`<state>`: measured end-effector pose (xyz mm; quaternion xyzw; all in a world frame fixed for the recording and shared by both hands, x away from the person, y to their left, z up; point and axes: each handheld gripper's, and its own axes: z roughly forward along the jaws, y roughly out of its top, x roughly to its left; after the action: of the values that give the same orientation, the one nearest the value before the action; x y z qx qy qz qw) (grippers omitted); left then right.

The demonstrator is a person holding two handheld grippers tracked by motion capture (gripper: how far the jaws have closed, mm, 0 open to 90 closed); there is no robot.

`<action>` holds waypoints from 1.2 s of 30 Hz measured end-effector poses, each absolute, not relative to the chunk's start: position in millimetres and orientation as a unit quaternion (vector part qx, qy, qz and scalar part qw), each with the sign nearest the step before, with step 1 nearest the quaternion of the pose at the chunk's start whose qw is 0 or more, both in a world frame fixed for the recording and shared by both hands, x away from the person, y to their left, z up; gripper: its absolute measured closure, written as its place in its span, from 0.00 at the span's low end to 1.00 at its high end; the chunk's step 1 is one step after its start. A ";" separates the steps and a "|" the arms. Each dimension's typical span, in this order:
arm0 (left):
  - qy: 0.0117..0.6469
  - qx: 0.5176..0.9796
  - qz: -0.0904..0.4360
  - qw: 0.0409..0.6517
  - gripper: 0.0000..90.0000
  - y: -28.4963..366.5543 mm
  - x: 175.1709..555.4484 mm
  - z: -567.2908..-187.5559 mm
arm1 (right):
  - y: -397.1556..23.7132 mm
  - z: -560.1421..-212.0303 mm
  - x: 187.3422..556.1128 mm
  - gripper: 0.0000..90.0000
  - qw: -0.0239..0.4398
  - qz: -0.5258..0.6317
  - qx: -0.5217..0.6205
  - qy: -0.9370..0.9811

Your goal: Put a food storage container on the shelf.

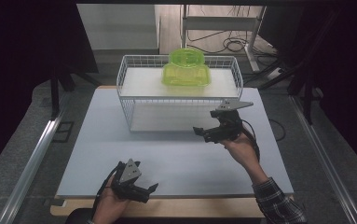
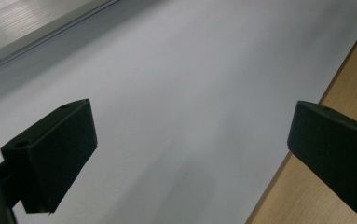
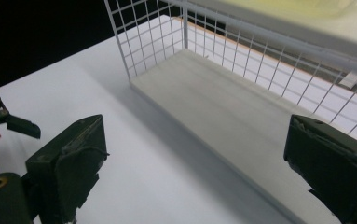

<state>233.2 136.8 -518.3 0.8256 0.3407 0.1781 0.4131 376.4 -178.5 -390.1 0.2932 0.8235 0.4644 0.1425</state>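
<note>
While the left claw rests low at the bench's near edge, jaws apart and empty, the right claw hovers open before the wire rack. Its own view shows the rack's bare lower shelf; the high view shows a green container on top.

A glossy translucent green plastic container sits on a white-coated wire rack above a matt table.

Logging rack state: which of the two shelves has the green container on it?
The top shelf: the green container sits toward its right half. The bottom shelf is bare, with the right gripper just in front of it.
</note>
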 end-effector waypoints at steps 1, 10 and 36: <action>0.341 0.825 0.178 0.413 0.02 136.8 233.2 -518.3 | -178.9 -393.1 375.2 0.06 0.142 0.463 0.295 0.824; 0.340 0.827 0.179 0.410 0.01 136.0 233.1 -518.7 | -188.6 -416.4 368.9 0.03 0.151 0.445 0.306 0.828; 0.339 0.828 0.177 0.410 0.01 136.4 232.7 -518.6 | -214.8 -450.8 332.2 0.01 0.159 0.421 0.316 0.835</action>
<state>232.7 136.4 -518.6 0.8280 0.3389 0.1768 0.4102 332.2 -214.8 -450.8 0.3163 0.8351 0.4209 0.1595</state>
